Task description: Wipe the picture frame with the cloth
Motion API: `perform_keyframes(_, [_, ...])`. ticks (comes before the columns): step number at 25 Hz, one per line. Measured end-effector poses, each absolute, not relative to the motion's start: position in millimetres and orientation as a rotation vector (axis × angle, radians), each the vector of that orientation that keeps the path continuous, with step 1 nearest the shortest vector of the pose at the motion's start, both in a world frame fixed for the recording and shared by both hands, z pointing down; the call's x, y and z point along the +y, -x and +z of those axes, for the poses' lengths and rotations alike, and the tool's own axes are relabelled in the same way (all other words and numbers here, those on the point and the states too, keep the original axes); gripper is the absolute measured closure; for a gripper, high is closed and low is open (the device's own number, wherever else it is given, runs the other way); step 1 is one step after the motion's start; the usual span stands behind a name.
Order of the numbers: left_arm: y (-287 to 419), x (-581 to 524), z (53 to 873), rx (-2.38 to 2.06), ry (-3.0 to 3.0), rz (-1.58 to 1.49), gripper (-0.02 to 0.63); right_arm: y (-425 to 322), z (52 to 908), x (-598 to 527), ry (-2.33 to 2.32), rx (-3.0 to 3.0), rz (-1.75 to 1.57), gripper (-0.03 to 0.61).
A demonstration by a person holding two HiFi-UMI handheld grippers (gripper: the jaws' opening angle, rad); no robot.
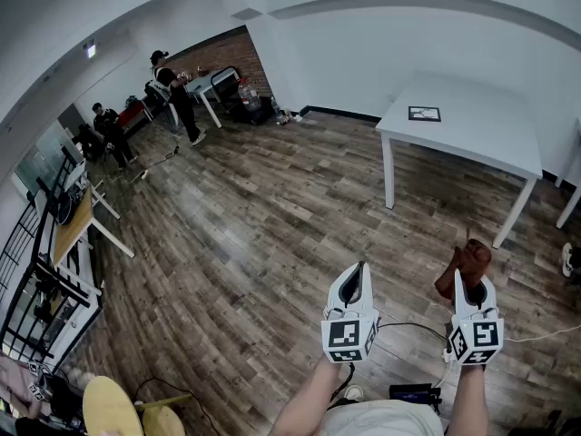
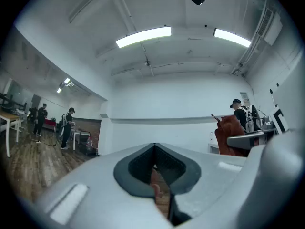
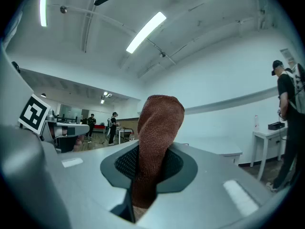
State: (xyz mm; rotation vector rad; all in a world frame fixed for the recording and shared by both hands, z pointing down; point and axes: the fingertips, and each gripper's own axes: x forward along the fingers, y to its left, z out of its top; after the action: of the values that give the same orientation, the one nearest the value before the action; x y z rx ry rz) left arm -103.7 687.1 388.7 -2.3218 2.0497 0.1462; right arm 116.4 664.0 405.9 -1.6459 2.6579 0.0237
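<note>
Holds a brown cloth [image 1: 463, 266] pinched in the right gripper [image 1: 473, 291] (bunched, standing above the jaws); left gripper [image 1: 359, 272] closed on nothing. Over a wood-plank floor [image 1: 254, 216], white-walled room. Picture frame [image 1: 424, 113] flat on the white table [image 1: 481, 139], well apart from both grippers.

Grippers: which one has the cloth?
The right gripper: its jaws are shut on the brown cloth. The left gripper has its jaws shut on nothing.
</note>
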Motion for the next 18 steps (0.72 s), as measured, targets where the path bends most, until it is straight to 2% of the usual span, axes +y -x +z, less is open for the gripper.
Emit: perform_keyframes(18, [33, 683, 388, 2.023, 2.341, 0.165, 0.614, -174, 402, 664, 1.637, 2.635, 0.038, 0.483])
